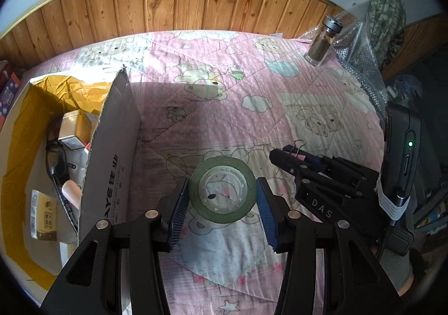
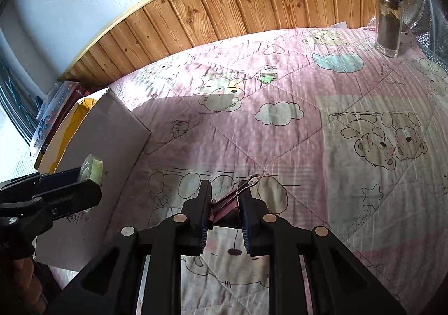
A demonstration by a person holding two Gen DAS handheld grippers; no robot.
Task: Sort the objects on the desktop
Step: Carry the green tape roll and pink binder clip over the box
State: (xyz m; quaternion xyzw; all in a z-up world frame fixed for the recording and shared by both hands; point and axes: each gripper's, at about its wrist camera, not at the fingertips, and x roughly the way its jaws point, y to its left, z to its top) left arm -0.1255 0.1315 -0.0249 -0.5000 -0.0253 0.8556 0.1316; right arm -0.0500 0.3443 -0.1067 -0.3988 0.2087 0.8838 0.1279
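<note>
My left gripper [image 1: 222, 197] is shut on a roll of green tape [image 1: 222, 193], held flat between its blue pads above the pink quilt [image 1: 252, 85]. From the right wrist view the same tape roll [image 2: 91, 166] shows edge-on in the left gripper [image 2: 84, 178], beside the cardboard box [image 2: 106, 152]. My right gripper [image 2: 225, 213] is shut on a pink binder clip [image 2: 226, 210], whose wire handles point forward. In the left wrist view the right gripper [image 1: 285, 157] sits to the right with the binder clip [image 1: 298, 147] at its tip.
An open cardboard box [image 1: 112, 147] lined with yellow paper stands at the left; it holds a gold tin [image 1: 74, 127], black glasses [image 1: 57, 161] and small packets. A glass jar [image 1: 323, 40] stands at the quilt's far right, next to bubble wrap [image 1: 361, 63]. Wood panelling lies behind.
</note>
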